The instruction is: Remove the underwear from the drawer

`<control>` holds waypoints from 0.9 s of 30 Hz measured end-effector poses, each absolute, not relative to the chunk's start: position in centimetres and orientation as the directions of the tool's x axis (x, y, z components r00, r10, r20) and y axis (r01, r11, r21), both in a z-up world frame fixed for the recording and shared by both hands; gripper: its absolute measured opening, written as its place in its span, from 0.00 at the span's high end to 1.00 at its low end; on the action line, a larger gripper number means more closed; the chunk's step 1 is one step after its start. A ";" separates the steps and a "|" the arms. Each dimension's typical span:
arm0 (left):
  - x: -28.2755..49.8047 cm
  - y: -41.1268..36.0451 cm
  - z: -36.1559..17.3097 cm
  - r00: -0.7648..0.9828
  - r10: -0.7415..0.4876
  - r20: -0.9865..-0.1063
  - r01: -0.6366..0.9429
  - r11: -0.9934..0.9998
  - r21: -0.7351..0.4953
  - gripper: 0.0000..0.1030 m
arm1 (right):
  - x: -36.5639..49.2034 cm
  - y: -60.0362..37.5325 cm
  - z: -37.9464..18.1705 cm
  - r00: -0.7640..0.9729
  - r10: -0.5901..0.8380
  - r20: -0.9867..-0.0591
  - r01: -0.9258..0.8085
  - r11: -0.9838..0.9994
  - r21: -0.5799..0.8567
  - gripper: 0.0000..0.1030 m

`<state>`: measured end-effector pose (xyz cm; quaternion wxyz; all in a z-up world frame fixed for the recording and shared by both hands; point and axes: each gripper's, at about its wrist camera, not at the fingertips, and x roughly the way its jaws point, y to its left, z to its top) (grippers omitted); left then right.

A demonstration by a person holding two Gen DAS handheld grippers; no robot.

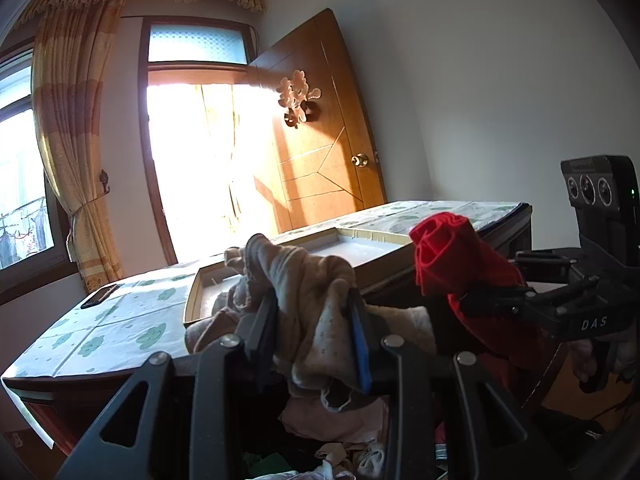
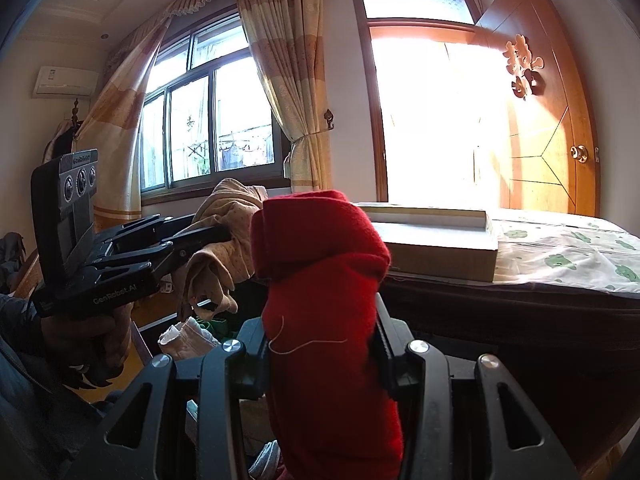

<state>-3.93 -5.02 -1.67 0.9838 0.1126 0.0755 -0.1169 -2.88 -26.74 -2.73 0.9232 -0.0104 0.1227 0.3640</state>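
Observation:
My left gripper is shut on beige dotted underwear, held up above the open drawer full of clothes. It also shows in the right wrist view with the beige underwear hanging from it. My right gripper is shut on rolled red underwear, raised in front of the cabinet top. In the left wrist view the right gripper holds the red underwear at the right.
A cabinet top with a green-patterned white cloth carries a flat open box and a phone. The box also shows in the right wrist view. Behind are a wooden door, curtains and windows.

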 end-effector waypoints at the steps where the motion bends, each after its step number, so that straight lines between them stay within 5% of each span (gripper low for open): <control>1: -3.9 -5.1 -1.5 0.961 -0.215 -0.173 0.249 0.946 0.206 0.70 | -2.9 -26.7 -2.6 0.704 0.671 -0.234 -0.676 0.733 0.070 0.57; 27: -1.4 -5.1 1.7 0.947 -0.257 -0.194 0.294 0.935 0.197 0.70 | -1.4 -27.3 0.4 0.695 0.673 -0.252 -0.655 0.737 0.164 0.57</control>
